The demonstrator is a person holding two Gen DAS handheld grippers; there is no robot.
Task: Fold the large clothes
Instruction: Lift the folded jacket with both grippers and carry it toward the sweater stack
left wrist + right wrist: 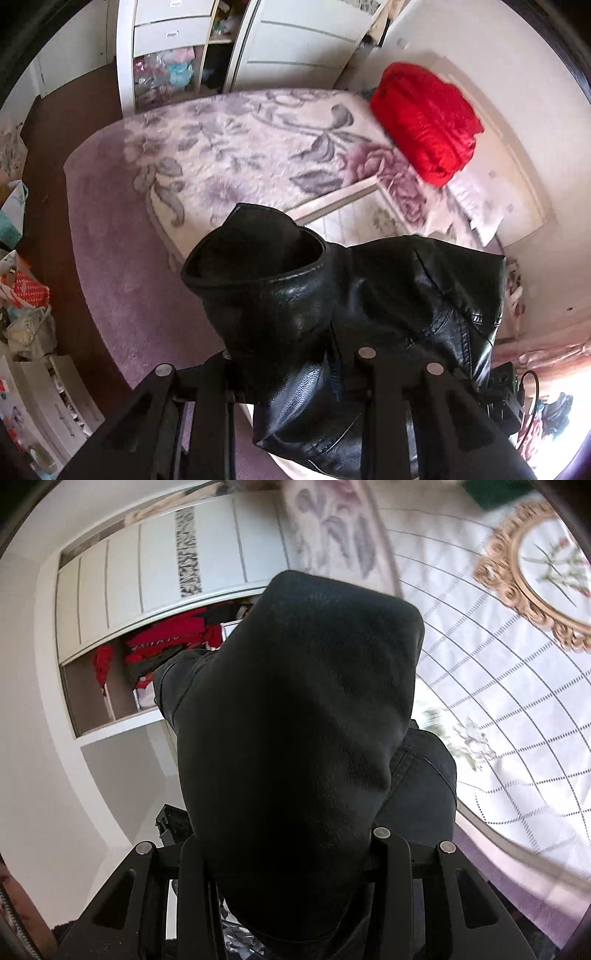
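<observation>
A black leather jacket (332,314) hangs bunched over my left gripper (291,373), which is shut on it; a sleeve opening (255,254) gapes toward the camera. The jacket is lifted above the bed (229,147). In the right wrist view the same black leather jacket (295,720) drapes over my right gripper (291,849), which is shut on it and hidden under the leather. The fingertips of both grippers are covered by the jacket.
A floral lilac blanket covers the bed, with a folded red garment (424,118) at its far right. A white wardrobe (207,48) stands behind, and bags and clutter (22,295) lie on the floor at left. A gold-framed mirror (535,576) shows in the right view.
</observation>
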